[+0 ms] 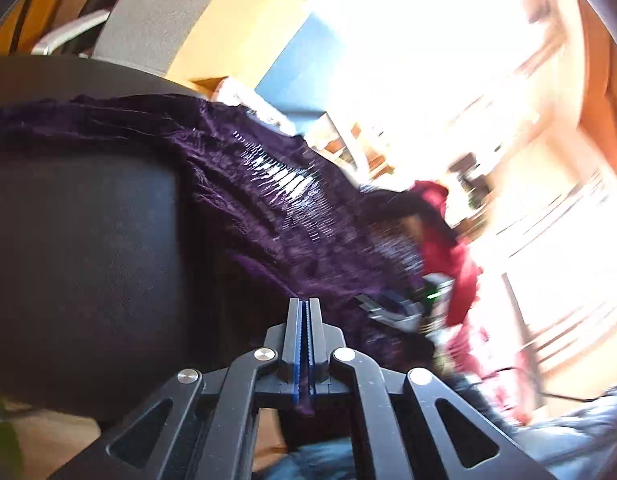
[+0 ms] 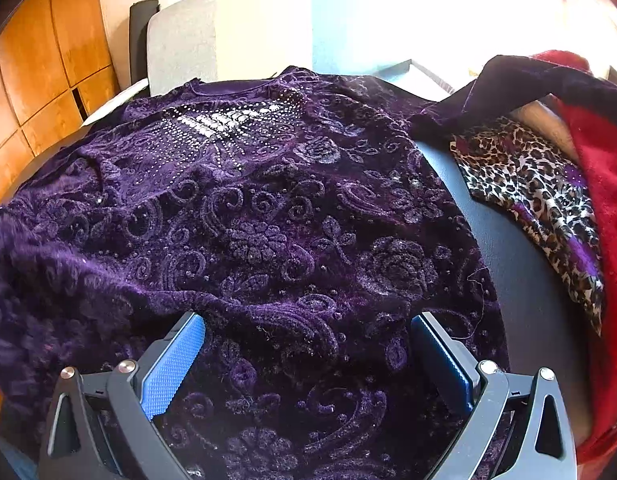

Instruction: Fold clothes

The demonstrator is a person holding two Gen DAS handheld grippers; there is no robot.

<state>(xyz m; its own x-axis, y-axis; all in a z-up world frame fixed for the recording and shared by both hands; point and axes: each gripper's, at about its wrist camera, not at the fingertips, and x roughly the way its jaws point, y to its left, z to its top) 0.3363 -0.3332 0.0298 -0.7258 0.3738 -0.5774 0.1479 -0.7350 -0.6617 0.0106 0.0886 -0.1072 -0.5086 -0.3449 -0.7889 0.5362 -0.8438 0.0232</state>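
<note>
A dark purple velvet top with a rhinestone patch near the neck lies spread over a black rounded surface. My right gripper hangs open just above its lower part, blue pads apart, holding nothing. In the left wrist view the same purple top drapes over the black surface. My left gripper is shut on an edge of the purple top; a bit of purple cloth shows between the pads. The right gripper shows blurred at the far side.
A leopard-print cloth and a red fleece garment lie at the right of the black surface. A grey chair back and orange wooden cabinets stand behind. Bright windows wash out the far right.
</note>
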